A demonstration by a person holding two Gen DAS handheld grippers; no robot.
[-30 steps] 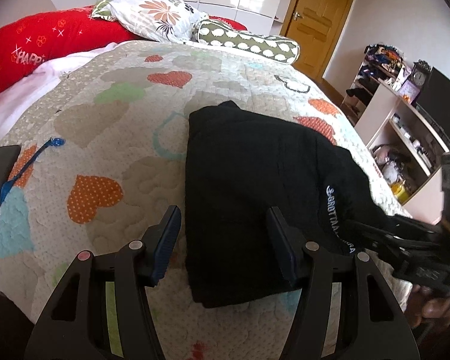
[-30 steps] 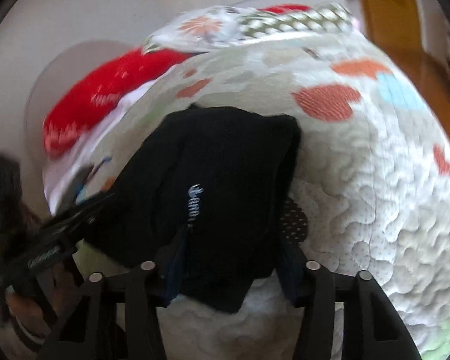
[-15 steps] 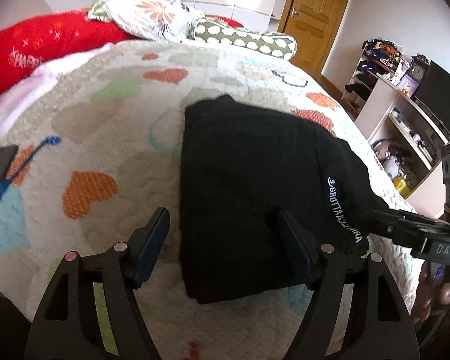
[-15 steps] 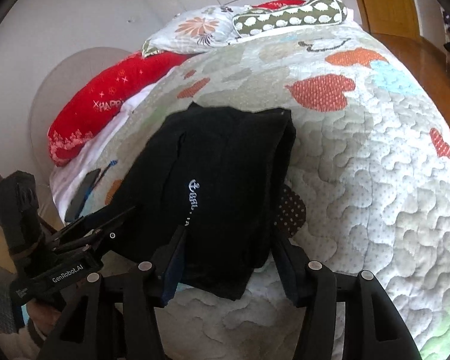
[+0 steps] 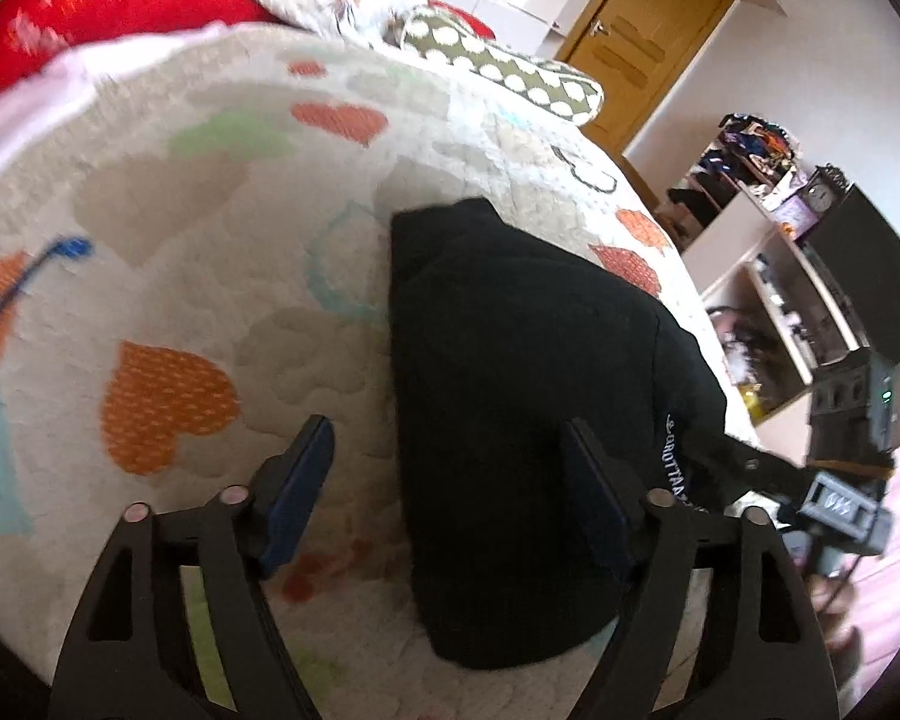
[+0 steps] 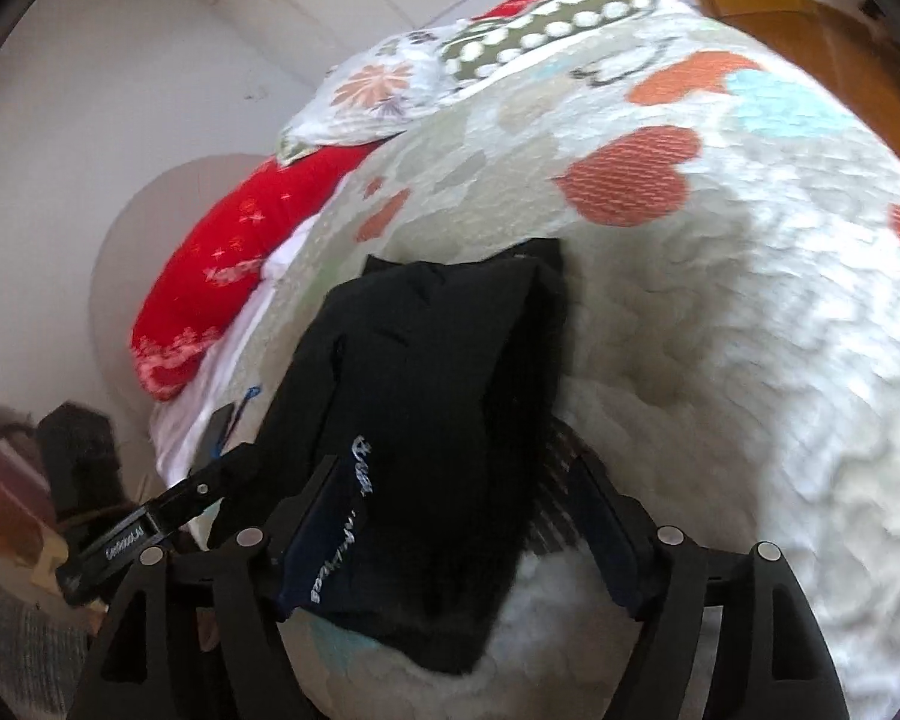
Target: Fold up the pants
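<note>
The big bed quilt (image 5: 168, 228) with hearts looks the same as before. On it, near the front edge, lie the black pants (image 5: 510, 396), folded into a thick pile and still in the same spot. The left gripper (image 5: 447, 507) has just been opening, and its jaws now stand wide, one on each side of the pile's near left corner, not pressing it. The right gripper (image 6: 468, 534) has just been opening too. Its jaws are wider than a second ago, with the pants' near end between them but not squeezed.
</note>
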